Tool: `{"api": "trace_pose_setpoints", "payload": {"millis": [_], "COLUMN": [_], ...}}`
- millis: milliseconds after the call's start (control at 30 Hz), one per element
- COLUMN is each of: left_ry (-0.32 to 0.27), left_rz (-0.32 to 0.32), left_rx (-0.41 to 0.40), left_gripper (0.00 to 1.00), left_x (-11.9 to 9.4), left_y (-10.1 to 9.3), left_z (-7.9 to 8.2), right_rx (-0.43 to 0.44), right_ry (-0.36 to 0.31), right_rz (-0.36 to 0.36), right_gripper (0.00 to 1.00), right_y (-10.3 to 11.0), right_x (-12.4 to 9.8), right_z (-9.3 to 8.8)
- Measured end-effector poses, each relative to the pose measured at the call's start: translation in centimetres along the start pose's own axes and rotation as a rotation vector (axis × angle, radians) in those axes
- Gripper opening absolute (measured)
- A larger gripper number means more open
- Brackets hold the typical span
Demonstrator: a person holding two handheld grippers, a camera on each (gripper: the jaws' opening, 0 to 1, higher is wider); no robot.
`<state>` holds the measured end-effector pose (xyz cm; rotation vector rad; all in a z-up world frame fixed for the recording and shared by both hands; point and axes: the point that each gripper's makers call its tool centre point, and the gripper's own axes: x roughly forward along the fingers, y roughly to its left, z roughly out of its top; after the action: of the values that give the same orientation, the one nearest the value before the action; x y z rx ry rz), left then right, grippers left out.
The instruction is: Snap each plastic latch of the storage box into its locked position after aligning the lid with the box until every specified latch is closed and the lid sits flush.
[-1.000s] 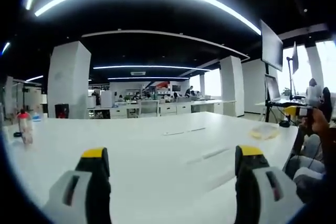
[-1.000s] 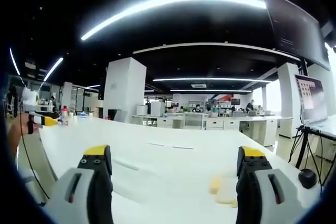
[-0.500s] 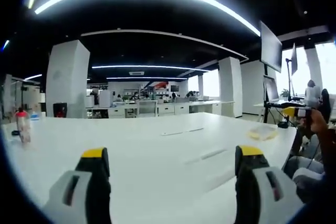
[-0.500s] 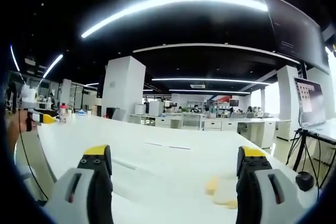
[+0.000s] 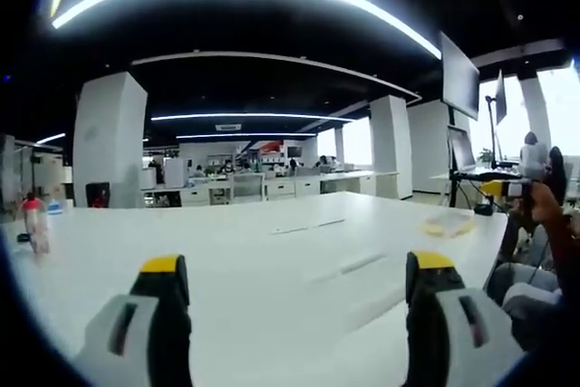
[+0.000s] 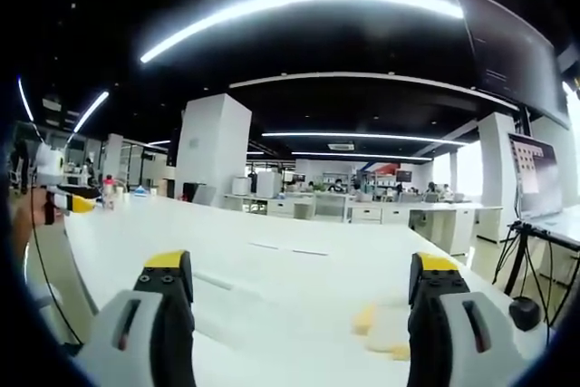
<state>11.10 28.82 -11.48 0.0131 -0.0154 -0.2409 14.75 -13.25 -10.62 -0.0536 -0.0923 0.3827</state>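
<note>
My left gripper point(image 5: 297, 265) is open over a white table point(image 5: 272, 251), its yellow-tipped jaws wide apart with nothing between them. A pale yellowish, partly clear object point(image 5: 449, 223) lies on the table at the far right; it is too washed out to tell its shape. My right gripper point(image 6: 300, 262) is also open and empty above the same table point(image 6: 272, 269), with that yellowish object point(image 6: 379, 330) low between its jaws, nearer the right one. A hand holds the right gripper point(image 5: 505, 189) at the right edge of the left gripper view, and the left gripper point(image 6: 69, 203) appears at the left edge of the right gripper view.
A red-capped bottle point(image 5: 34, 224) stands at the table's far left, also seen as a small bottle point(image 6: 109, 193). A monitor on a stand point(image 5: 459, 79) and a lit screen point(image 6: 535, 172) are to the right. White columns point(image 5: 109, 142) and office desks lie beyond.
Both views have drifted slightly with the hands. Both grippers stay open and nothing on the table has moved.
</note>
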Motion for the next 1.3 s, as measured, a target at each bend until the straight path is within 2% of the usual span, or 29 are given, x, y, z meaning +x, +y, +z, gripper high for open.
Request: {"api": "trace_pose_setpoints", "payload": {"millis": [433, 900, 1300], "left_ry": [0.023, 0.071, 0.087], "left_rz": [-0.054, -0.121, -0.186], "left_rx": [0.012, 0.023, -0.002], "left_gripper": [1.00, 1.00, 0.99], "left_x": [0.6, 1.5, 2.3], "left_y": [-1.6, -3.9, -6.0], "left_z": [-0.5, -2.2, -3.1], "right_rx": [0.003, 0.008, 0.006], "right_ry": [0.012, 0.049, 0.076], "right_rz": [-0.018, -0.082, -0.113], "right_gripper": [1.00, 0.99, 0.99], "right_y": [-1.0, -4.8, -6.8], "right_x": [-0.2, -1.1, -2.0], "right_z": [-0.3, -1.1, -1.6]}}
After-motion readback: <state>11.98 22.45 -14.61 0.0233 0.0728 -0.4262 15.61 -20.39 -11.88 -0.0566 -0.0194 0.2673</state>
